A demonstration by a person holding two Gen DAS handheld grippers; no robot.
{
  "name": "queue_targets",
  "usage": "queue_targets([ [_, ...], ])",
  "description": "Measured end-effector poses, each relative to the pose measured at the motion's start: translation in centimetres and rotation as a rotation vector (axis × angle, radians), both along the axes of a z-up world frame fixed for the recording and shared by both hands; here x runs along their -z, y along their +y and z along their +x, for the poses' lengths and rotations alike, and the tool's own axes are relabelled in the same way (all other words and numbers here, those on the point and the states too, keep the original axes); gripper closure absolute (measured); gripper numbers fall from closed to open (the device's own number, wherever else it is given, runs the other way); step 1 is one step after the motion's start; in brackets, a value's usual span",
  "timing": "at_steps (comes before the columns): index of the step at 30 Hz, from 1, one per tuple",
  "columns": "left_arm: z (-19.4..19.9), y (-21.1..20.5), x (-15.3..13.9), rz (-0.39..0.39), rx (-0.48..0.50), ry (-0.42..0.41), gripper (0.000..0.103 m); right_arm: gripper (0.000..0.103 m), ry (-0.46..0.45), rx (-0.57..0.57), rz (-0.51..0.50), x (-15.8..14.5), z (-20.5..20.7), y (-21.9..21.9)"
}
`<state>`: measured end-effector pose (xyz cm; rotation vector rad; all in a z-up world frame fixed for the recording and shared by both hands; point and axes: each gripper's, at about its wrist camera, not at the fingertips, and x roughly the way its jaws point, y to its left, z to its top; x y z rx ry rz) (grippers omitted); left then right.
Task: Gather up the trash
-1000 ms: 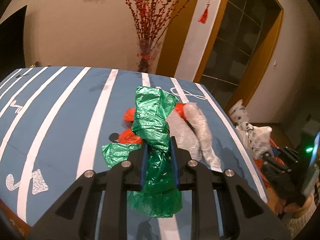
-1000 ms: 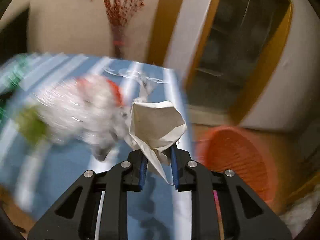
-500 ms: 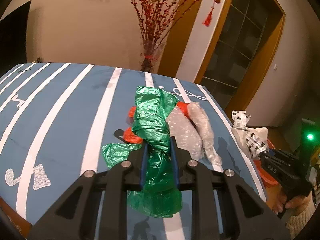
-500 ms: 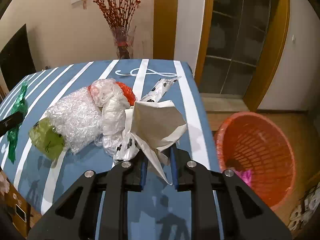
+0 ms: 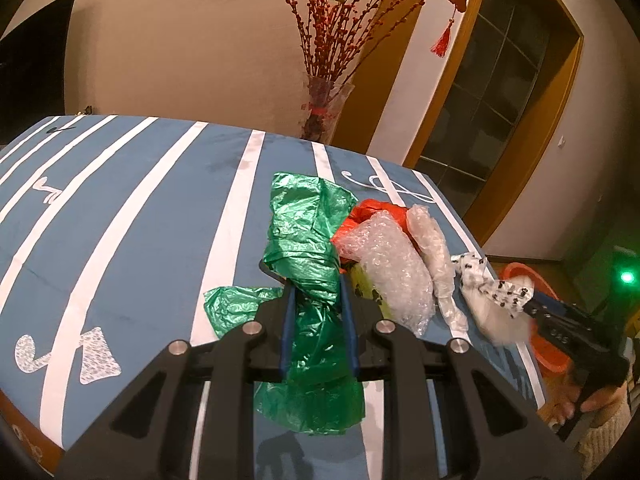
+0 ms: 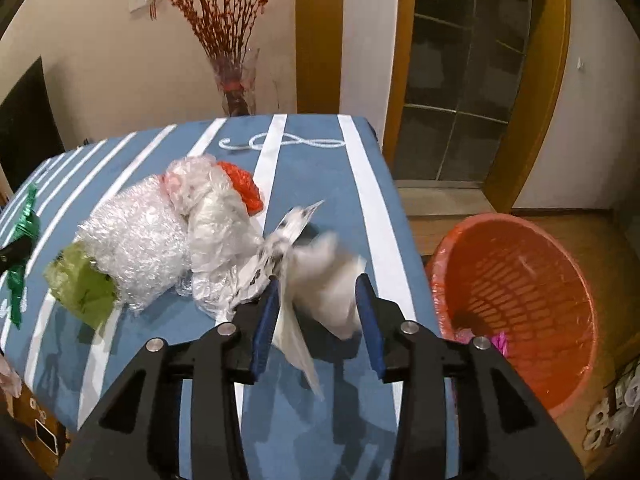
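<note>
My left gripper (image 5: 317, 292) is shut on a crumpled green plastic bag (image 5: 306, 240) and holds it over the blue striped table (image 5: 140, 216). My right gripper (image 6: 318, 292) is open, and a white spotted wrapper (image 6: 320, 280) sits loose and blurred between its jaws, above the table's right edge. The right gripper also shows in the left wrist view (image 5: 532, 308). An orange waste basket (image 6: 516, 300) stands on the floor to the right of the table. Bubble wrap (image 6: 136, 240), clear plastic (image 6: 216, 216), an orange bag (image 6: 242, 184) and a yellow-green bag (image 6: 80, 284) lie piled on the table.
A glass vase of red branches (image 6: 234, 80) stands behind the table's far edge. A doorway with a wooden frame (image 6: 532, 100) is at the right. Spotted paper (image 6: 612, 412) lies on the floor beside the basket.
My right gripper has opened and let go of the white wrapper, which is now loose and blurred between the jaws. My left gripper still holds the green bag.
</note>
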<state>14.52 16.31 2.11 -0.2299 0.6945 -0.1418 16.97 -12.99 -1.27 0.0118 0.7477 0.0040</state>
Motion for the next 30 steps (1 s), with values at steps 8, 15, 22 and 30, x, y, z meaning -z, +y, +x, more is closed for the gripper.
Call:
queue_targets([
  [8,-0.1,-0.9,-0.3,0.006,0.021,-0.008,0.081,0.061,-0.06,0.004,0.054,-2.3,-0.4,-0.7],
  [15,0.1,-1.1,-0.3,0.01,0.028,-0.009,0.081,0.075,0.012,-0.064,0.067,-1.6,3.0,1.3],
  [22,0.5,-0.6,0.1,0.004,0.023,0.004,0.081,0.078,0.111,-0.117,-0.013,1.4,4.9,3.5],
  [30,1.1,-0.8,0.6,-0.002,0.021,0.022,0.081,0.076,0.121,-0.104,-0.101,2.5,5.0,3.8],
])
